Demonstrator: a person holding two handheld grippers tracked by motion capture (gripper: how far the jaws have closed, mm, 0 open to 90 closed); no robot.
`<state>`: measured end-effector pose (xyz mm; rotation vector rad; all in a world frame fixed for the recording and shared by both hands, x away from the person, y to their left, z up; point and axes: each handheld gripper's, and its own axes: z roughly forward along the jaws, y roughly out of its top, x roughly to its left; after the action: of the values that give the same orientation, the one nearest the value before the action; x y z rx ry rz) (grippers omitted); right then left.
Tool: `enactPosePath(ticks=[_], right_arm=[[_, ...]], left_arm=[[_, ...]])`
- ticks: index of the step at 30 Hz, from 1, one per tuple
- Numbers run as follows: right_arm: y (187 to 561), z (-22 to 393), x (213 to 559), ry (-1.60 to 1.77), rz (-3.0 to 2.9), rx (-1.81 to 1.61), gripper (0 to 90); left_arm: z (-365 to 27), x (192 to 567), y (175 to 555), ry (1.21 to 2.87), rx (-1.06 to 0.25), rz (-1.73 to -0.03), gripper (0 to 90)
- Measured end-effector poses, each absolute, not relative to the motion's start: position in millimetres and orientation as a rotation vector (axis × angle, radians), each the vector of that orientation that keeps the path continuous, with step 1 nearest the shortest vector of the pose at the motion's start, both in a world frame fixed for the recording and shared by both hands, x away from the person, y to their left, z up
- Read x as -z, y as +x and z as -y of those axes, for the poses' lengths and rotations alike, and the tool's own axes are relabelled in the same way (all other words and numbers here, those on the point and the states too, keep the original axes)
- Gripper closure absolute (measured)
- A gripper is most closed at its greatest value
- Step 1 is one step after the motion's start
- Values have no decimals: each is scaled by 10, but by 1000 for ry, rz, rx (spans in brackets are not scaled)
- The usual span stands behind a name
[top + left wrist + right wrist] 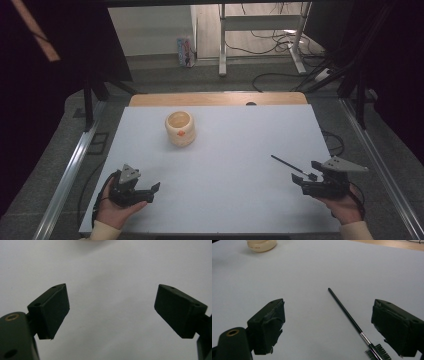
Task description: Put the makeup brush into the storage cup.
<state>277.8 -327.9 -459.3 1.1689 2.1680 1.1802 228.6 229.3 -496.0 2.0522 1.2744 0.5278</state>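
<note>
From my seat at the controls I take the cream cup (180, 128) as my landmark: a squat, rounded, glossy ceramic-looking pot with an orange mark on its near side, standing upright on the far-centre part of the pale, matte table sheet (225, 150). Well to the right of the cup and nearer to me lies the brow brush (294, 167), a thin black rod with a short silver ferrule and a small comb-and-bristle head; it rests flat on the sheet, handle tip pointing back toward the cup. My right gripper (306, 180) sits just at the brush's head end, its jaws spread wide with the head lying between them, the pads not pressing on it. In the right gripper view the brush (347, 312) runs diagonally, and the worn, taped pads (270, 326) stand clear of it. My left gripper (152, 191) rests near and left of the cup, jaws apart over bare sheet. Nothing lies between brush and cup. Beyond the sheet a wooden table edge (215, 98) shows.
</note>
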Motion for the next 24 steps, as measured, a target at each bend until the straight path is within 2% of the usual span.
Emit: enactPosePath(ticks=[24], right_arm=[[2730,3334,4596,1171,-2193,-1148,119]], left_arm=[[-2326,4983,2241,2063,-533,-1285,135]])
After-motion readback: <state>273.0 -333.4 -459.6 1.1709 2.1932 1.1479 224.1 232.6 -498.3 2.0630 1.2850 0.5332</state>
